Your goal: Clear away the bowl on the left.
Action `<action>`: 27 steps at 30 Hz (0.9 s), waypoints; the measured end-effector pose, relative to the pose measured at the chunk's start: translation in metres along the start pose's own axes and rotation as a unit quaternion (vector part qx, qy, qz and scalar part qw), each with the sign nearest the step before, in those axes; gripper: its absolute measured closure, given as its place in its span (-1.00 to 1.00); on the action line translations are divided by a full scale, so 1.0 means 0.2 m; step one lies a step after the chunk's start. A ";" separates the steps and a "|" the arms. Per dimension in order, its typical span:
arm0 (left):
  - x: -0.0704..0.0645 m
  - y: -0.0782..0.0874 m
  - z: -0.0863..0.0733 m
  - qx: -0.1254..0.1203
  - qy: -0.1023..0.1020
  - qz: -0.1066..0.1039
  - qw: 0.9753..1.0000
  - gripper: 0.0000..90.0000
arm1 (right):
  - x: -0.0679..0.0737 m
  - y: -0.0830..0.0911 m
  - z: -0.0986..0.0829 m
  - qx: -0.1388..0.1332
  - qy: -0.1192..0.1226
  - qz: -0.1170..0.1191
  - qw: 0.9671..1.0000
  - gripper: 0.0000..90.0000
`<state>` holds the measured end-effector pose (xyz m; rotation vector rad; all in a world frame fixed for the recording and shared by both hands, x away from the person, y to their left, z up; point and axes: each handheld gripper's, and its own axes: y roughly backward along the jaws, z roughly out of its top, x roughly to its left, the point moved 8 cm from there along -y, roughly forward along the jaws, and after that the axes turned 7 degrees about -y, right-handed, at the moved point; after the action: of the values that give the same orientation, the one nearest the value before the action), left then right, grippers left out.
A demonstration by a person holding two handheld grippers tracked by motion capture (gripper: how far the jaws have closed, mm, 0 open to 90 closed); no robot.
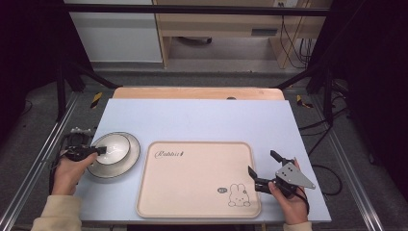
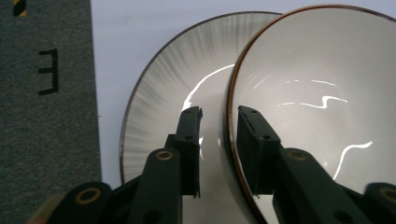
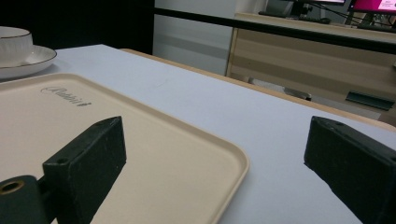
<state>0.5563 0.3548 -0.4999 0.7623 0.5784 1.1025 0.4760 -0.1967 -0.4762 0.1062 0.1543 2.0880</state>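
High view: bowl (image 1: 113, 147) sits on plate (image 1: 126, 161) near the left edge of the desk (image 1: 202, 118); tray (image 1: 192, 180) lies bare beside them toward the front edge.
Left gripper (image 1: 100, 150): jaws straddle the bowl's near rim, one outside, one inside; in the left gripper view a narrow gap shows between jaws and rim (image 2: 232, 116), so I cannot tell if it is clamped yet.
Right gripper (image 1: 262, 168): jaws spread wide, holding nothing, resting at the tray's right edge.
Step in hand: taking hold of the bowl by its rim, judged from the jaw placement.
Next move: likely close firmly on the rim, then lift straight so the plate is not dragged; thin glazed rim may slip or tip.
Bowl look: white, glossy, fine dark line round the lip, empty.
Plate look: white, ribbed toward a dark edge, bright reflections.
Tray look: cream, rounded corners, small rabbit drawing (image 1: 239, 195) at the front right corner.
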 end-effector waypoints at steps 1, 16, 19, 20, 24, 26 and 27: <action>0.00 0.00 0.00 0.001 -0.002 -0.001 1.000 0.71 | 0.00 0.00 0.00 0.001 -0.001 -0.001 1.000 -0.87; 0.02 0.04 0.02 -0.043 0.039 -0.027 0.998 0.84 | 0.00 0.00 0.00 -0.001 -0.001 0.001 1.000 -0.86; 0.02 0.04 0.03 -0.046 0.038 -0.022 0.998 0.84 | 0.00 0.00 0.01 -0.003 0.000 0.000 1.000 -0.86; 0.02 0.05 0.02 -0.045 0.036 -0.023 0.998 0.84 | 0.00 0.00 0.01 -0.003 -0.001 0.000 1.000 -0.86; 0.02 0.05 0.03 -0.046 0.034 -0.023 0.998 0.84 | -0.01 0.00 0.01 -0.005 0.000 -0.003 1.000 -0.86; 0.01 0.05 0.03 -0.048 0.034 -0.024 0.998 0.84 | -0.01 0.00 0.01 -0.005 -0.001 -0.004 1.000 -0.86; 0.01 0.05 0.03 -0.049 0.034 -0.024 0.998 0.84 | -0.01 0.01 0.01 -0.005 0.000 -0.003 1.000 -0.86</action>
<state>0.5559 0.3577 -0.4878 0.6245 0.5929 1.1073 0.4763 -0.1991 -0.4739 0.1003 0.1440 2.0817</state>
